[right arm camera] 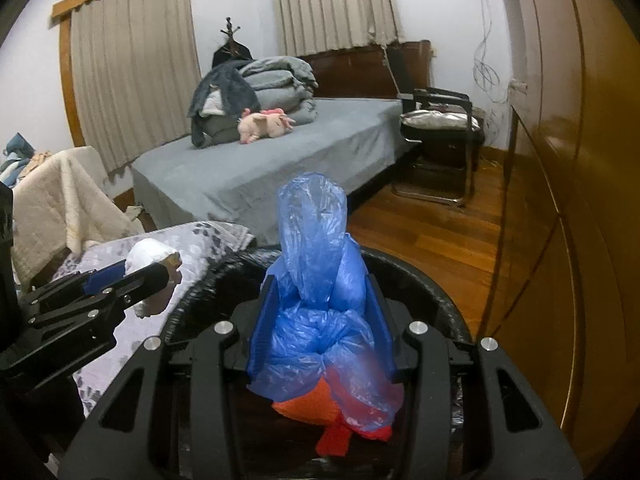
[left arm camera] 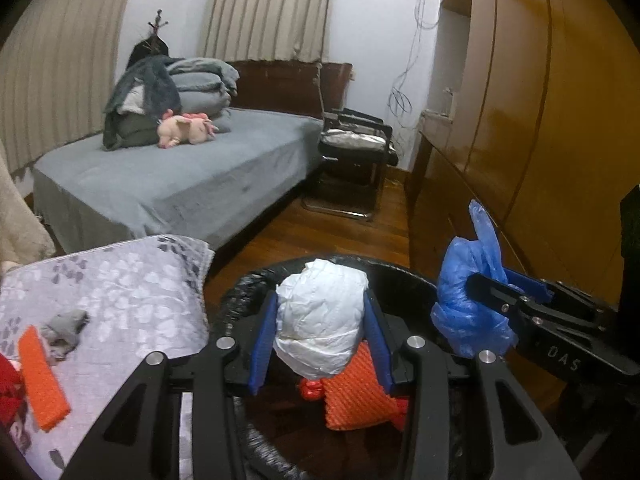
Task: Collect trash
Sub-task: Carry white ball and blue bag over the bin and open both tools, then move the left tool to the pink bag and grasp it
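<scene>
My left gripper (left arm camera: 320, 320) is shut on a crumpled white plastic bag (left arm camera: 320, 316) and holds it over the black-lined trash bin (left arm camera: 404, 276). My right gripper (right arm camera: 320, 312) is shut on a knotted blue plastic bag (right arm camera: 316, 280) above the same bin (right arm camera: 440, 292). An orange mesh bag (left arm camera: 356, 396) lies inside the bin under both, and shows in the right wrist view (right arm camera: 308, 404). The right gripper with the blue bag (left arm camera: 468, 300) shows at the right of the left wrist view. The left gripper with the white bag (right arm camera: 150, 256) shows at the left of the right wrist view.
A table with a grey floral cloth (left arm camera: 120, 292) stands left of the bin, with an orange strip (left arm camera: 42, 380) and a grey scrap (left arm camera: 66, 326) on it. A bed (left arm camera: 180, 176), a black chair (left arm camera: 356, 152) and a wooden wardrobe (left arm camera: 540, 120) lie beyond.
</scene>
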{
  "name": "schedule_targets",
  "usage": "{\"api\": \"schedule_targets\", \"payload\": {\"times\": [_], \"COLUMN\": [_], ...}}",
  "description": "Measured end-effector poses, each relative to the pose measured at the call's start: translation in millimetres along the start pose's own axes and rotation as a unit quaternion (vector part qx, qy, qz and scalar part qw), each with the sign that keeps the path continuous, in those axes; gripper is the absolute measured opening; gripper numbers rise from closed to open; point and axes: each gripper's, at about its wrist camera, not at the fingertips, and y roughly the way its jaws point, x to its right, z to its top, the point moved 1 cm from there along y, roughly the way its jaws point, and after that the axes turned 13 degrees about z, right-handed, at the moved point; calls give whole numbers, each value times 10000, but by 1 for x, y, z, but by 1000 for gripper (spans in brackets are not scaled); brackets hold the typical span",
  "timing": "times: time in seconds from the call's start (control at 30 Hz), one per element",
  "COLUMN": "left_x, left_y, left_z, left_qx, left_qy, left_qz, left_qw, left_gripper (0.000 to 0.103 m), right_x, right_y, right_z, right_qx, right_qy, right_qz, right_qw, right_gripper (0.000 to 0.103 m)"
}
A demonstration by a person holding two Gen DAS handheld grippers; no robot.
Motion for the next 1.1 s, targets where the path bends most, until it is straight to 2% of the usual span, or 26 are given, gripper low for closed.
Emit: {"api": "schedule_targets", "payload": {"times": [0.07, 0.1, 0.13, 0.23, 0.37, 0.5, 0.63, 0.83, 1.1], "left_x": [4, 6, 7, 5, -2, -14, -31, -66, -119], "left_y": [8, 11, 13, 14, 9, 1, -14, -40, -74], "left_z": [-1, -1, -2, -5, -5, -3, -2, -2, -16], "left_qx": [-84, -144, -182, -210, -180, -106, -3, 82, 216], "left_qy": [23, 29, 29, 11, -8, -92, -228, -442, -660], "left_qz": [-104, -160, -162, -162, -71, 56, 196, 522, 1093], "left_qw": [9999, 9998, 9997, 9996, 9998, 9999, 9995, 9976, 9916], "left_gripper": [46, 53, 60, 68, 75, 85, 95, 97, 97], "right_x": [7, 9, 12, 17, 17, 11, -3, -27, -83], "right_y": [4, 6, 7, 8, 7, 3, -2, -4, 12], "right_z": [-4, -5, -7, -12, -12, -9, -6, 4, 14], "right_qx": [-68, -104, -136, -164, -154, -71, -7, 59, 14], "right_qy": [43, 70, 123, 208, 159, 129, 41, 1, -385], "right_qz": [-99, -124, -146, -139, -153, -150, -104, 108, 556], "right_qw": [9999, 9998, 9997, 9996, 9996, 9998, 9999, 9999, 9977], "right_gripper": [47, 49, 54, 64, 72, 89, 95, 97, 97]}}
